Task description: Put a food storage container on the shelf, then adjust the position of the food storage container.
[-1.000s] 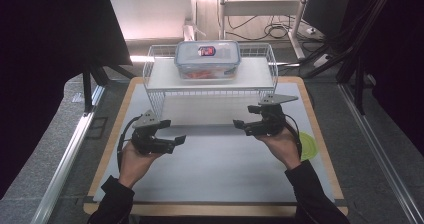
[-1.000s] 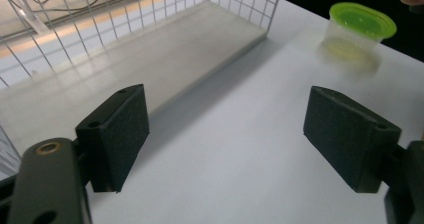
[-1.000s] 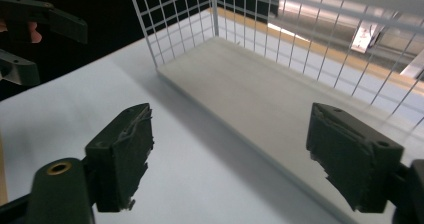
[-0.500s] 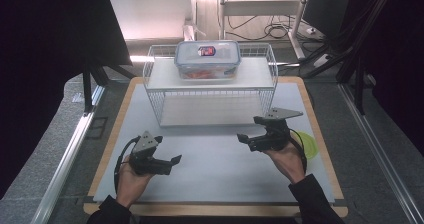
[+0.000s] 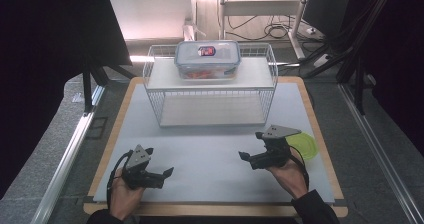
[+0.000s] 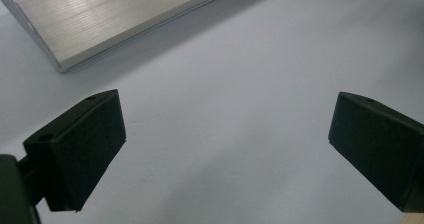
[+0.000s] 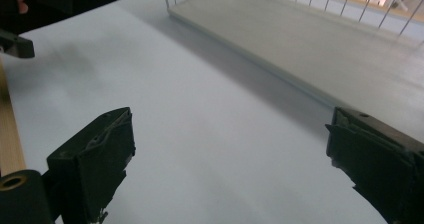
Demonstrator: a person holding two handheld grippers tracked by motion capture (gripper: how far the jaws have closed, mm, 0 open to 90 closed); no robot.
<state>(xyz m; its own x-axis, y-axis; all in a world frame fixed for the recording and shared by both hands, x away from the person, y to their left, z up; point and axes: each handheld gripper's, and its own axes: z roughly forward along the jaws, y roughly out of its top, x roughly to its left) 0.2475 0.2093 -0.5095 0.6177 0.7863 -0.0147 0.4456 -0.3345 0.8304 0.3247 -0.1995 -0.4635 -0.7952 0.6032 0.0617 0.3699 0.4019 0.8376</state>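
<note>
Clear rectangular plastic food container (image 5: pixel 207 59), blue-rimmed snap lid with a red-and-white label on top, reddish contents visible through the wall. It sits on the white top shelf of the white wire rack (image 5: pixel 155 91), roughly centred, at the far side of the pale grey mat on the wood-edged table (image 5: pixel 320 119). Lower shelf of the rack is a bare light board.

Left gripper (image 5: pixel 162 173): near left corner of the mat, held in the person's left hand (image 5: pixel 122 196), jaws spread wide, nothing between them. Left gripper view agrees: both black pads far apart over bare mat, corner of the rack's lower board at upper left.

Right gripper (image 5: pixel 245 156): near right part of the mat, in the right hand (image 5: pixel 290 176), jaws wide apart, empty. Right gripper view: pads far apart, mat between them, rack's lower shelf ahead.

Yellow-green round lid-like disc (image 5: pixel 302 146) lies flat on the mat just beside the right gripper, partly behind it. Both grippers well apart from the rack and from each other.
</note>
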